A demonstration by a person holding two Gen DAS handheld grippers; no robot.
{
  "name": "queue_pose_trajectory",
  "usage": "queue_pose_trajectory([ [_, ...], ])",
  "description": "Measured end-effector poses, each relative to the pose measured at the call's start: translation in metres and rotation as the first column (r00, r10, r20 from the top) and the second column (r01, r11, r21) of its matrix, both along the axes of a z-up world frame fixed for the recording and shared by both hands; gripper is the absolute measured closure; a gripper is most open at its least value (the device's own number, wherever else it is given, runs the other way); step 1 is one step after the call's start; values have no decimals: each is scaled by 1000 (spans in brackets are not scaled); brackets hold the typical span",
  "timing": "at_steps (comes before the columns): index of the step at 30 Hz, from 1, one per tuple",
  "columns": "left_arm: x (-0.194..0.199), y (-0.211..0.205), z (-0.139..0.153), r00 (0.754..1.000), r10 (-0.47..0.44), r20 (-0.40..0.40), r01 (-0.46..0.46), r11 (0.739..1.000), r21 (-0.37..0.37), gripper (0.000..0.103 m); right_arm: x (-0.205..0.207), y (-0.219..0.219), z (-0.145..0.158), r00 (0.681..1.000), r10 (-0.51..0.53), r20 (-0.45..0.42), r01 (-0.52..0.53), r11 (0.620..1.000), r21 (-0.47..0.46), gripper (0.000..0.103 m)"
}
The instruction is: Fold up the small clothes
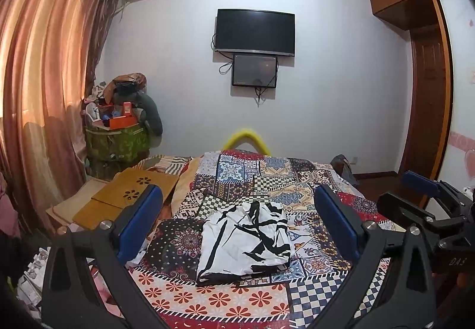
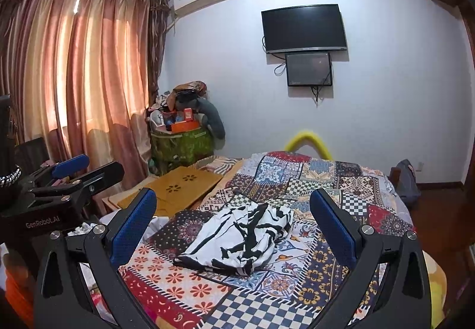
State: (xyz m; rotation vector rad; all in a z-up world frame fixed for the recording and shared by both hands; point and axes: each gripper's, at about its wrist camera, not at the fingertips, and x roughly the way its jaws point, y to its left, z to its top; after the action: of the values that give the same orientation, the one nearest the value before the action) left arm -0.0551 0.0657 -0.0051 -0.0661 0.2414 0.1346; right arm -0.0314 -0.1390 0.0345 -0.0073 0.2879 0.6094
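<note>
Left of the black-and-white garment (image 1: 245,243), the left hand-held gripper (image 1: 237,217) hangs above the patchwork bed cover (image 1: 207,296) with its blue pads spread wide and nothing between them. The garment itself lies on the cover near the bed's near end, roughly gathered into a rumpled oblong rather than a neat fold. Right of the garment, the right hand-held gripper (image 2: 233,219) is likewise wide apart and empty, poised above the cloth. I judge this a pause between folds: neither tool touches the fabric, and the next move calls for lowering both onto an edge or corner and pinching it. Which edges are hems or sleeves is hard to make out, and the garment's underside and layering are hidden.
</note>
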Motion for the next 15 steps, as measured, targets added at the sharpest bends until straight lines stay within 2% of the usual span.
queue_pose_trajectory([
  [15,4,4,-4,1000,-11,-14,10,1000,-21,0,2,-1,-3,1000,-12,-18,12,1000,1,1],
])
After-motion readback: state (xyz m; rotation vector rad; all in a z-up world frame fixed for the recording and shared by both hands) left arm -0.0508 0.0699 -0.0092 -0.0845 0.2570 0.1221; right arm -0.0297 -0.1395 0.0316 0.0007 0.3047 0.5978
